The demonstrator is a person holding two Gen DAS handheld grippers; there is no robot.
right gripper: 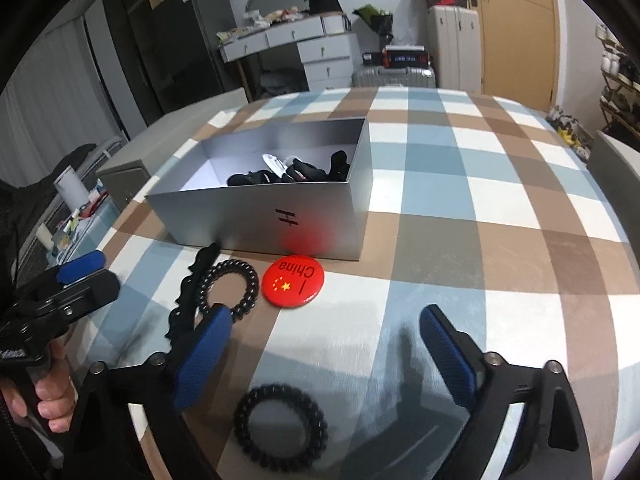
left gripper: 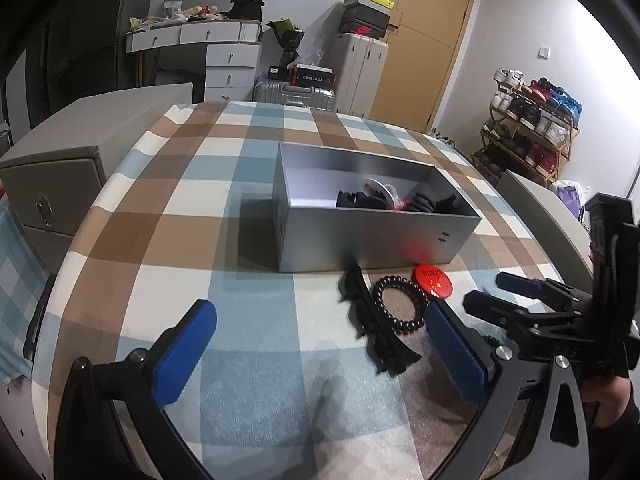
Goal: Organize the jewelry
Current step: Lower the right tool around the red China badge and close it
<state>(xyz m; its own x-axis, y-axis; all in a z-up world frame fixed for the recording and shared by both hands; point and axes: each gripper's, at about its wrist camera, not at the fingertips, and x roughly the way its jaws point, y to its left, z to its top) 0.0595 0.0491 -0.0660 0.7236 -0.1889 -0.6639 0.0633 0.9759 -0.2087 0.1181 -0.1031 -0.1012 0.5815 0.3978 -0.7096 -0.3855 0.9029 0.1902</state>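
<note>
A silver open box (left gripper: 360, 236) (right gripper: 256, 216) stands on the checked tablecloth and holds several dark hair pieces (left gripper: 400, 200) (right gripper: 296, 172). In front of it lie a black hair clip (left gripper: 372, 320) (right gripper: 188, 292), a black spiral hair tie (left gripper: 398, 304) (right gripper: 228, 284) and a red China badge (left gripper: 433, 282) (right gripper: 293, 281). A second spiral hair tie (right gripper: 281, 428) lies between the right gripper's fingers. My left gripper (left gripper: 320, 352) is open and empty, left of the clip. My right gripper (right gripper: 324, 356) (left gripper: 504, 292) is open and empty.
A grey drawer cabinet (left gripper: 52, 196) stands at the table's left. A chair back (left gripper: 536, 204) is at the right edge. Behind are a white desk (left gripper: 208, 36), suitcases (left gripper: 296, 94), a door and a shoe rack (left gripper: 532, 128).
</note>
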